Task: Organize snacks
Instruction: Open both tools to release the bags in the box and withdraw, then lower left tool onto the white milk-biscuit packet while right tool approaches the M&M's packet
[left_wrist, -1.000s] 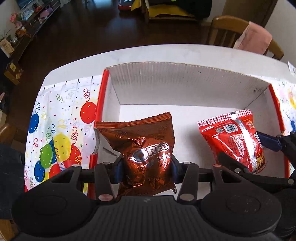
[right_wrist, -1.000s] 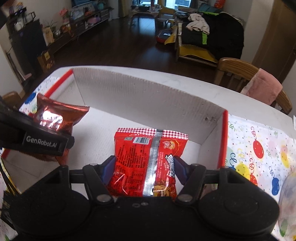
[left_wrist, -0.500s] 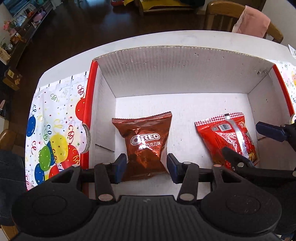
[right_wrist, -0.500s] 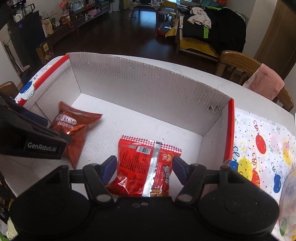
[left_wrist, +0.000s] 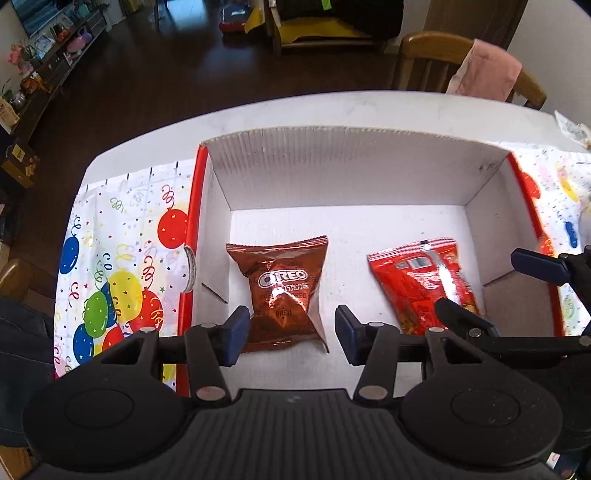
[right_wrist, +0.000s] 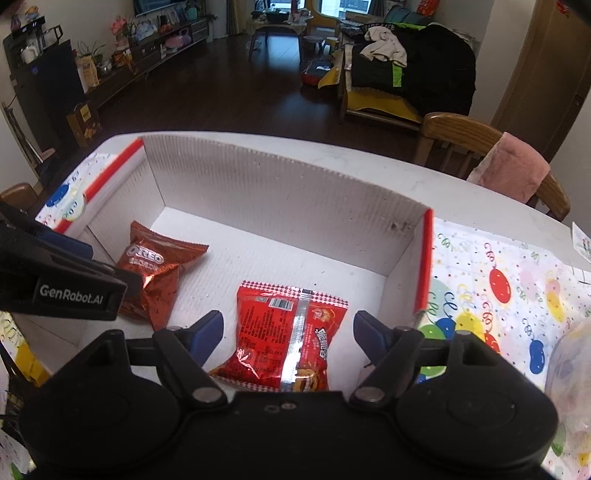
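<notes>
1. While both snacks lie flat on the floor of the white cardboard box (left_wrist: 332, 166), the left gripper (left_wrist: 291, 334) hangs with jaws spread wide, holding nothing.
2. Just beyond its fingertips sits the Oreo packet (left_wrist: 282, 291), long axis running near to far, box's left half.
3. Likewise spread and empty, the right gripper (right_wrist: 288, 332) straddles the near end of the red snack packet (right_wrist: 288, 332), right half.
4. Judged from this, each gripper is nearest its own packet.
</notes>
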